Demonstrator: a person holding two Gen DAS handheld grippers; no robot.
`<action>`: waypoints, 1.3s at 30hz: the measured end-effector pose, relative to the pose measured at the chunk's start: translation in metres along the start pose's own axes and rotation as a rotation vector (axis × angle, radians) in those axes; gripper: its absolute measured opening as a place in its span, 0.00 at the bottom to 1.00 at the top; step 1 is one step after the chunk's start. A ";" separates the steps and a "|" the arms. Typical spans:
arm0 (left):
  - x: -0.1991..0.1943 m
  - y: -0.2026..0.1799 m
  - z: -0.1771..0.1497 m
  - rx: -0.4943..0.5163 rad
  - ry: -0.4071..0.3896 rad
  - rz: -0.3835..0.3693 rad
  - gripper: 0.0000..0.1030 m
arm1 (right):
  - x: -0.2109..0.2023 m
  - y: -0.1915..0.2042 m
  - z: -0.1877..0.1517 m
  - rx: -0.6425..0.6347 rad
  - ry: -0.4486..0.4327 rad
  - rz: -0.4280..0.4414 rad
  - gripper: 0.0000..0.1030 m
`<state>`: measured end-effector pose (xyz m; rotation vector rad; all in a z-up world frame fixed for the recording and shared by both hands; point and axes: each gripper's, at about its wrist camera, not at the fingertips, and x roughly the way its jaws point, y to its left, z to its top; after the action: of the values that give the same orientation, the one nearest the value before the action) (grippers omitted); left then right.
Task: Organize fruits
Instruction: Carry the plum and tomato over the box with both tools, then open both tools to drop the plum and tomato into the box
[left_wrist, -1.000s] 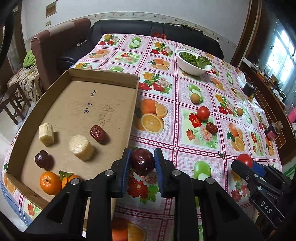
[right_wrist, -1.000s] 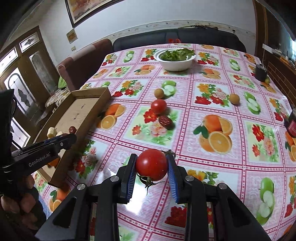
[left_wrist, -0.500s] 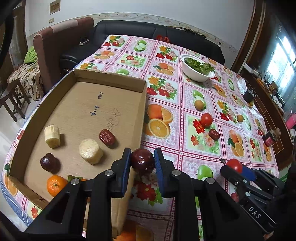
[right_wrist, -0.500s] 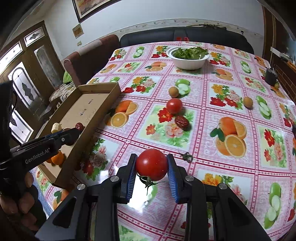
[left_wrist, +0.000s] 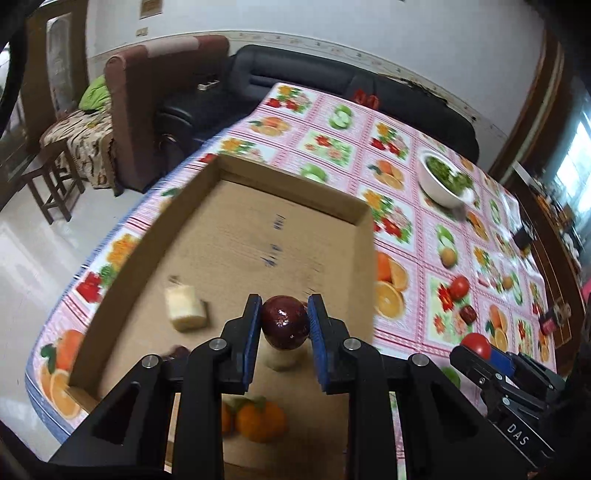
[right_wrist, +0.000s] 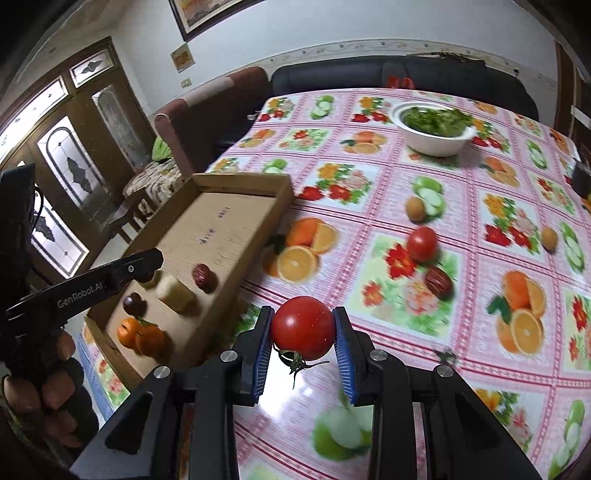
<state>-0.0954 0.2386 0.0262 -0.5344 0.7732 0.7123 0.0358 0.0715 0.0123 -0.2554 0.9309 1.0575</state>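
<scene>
My left gripper (left_wrist: 284, 325) is shut on a dark red plum (left_wrist: 285, 327) and hangs over the near part of the shallow cardboard box (left_wrist: 258, 236). In the box lie two pale cut chunks (left_wrist: 184, 308), two tangerines (left_wrist: 260, 421) and a red date (right_wrist: 203, 276); a second dark plum (right_wrist: 133, 303) shows in the right wrist view. My right gripper (right_wrist: 303, 328) is shut on a red tomato (right_wrist: 303, 328), above the tablecloth to the right of the box (right_wrist: 236, 218). The left gripper's arm (right_wrist: 107, 280) reaches over the box.
On the fruit-print tablecloth (right_wrist: 480, 332) lie another tomato (right_wrist: 422, 243), a red date (right_wrist: 439, 282) and two small brown fruits (right_wrist: 415, 209). A white bowl of greens (right_wrist: 432, 129) stands at the back. Sofa and armchair lie beyond the far table edge.
Both grippers have moved left with their fruit. The left one has gone from above the box's right wall to over the box floor. The right one has come nearer the box.
</scene>
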 end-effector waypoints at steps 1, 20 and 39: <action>0.000 0.005 0.002 -0.009 -0.003 0.007 0.22 | 0.002 0.004 0.002 -0.005 0.000 0.006 0.31; 0.051 0.056 0.037 -0.105 0.069 0.071 0.22 | 0.095 0.087 0.062 -0.106 0.074 0.124 0.31; 0.077 0.056 0.033 -0.098 0.185 0.102 0.24 | 0.139 0.090 0.059 -0.140 0.161 0.082 0.33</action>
<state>-0.0839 0.3255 -0.0234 -0.6597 0.9461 0.8056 0.0151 0.2389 -0.0359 -0.4262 1.0196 1.1926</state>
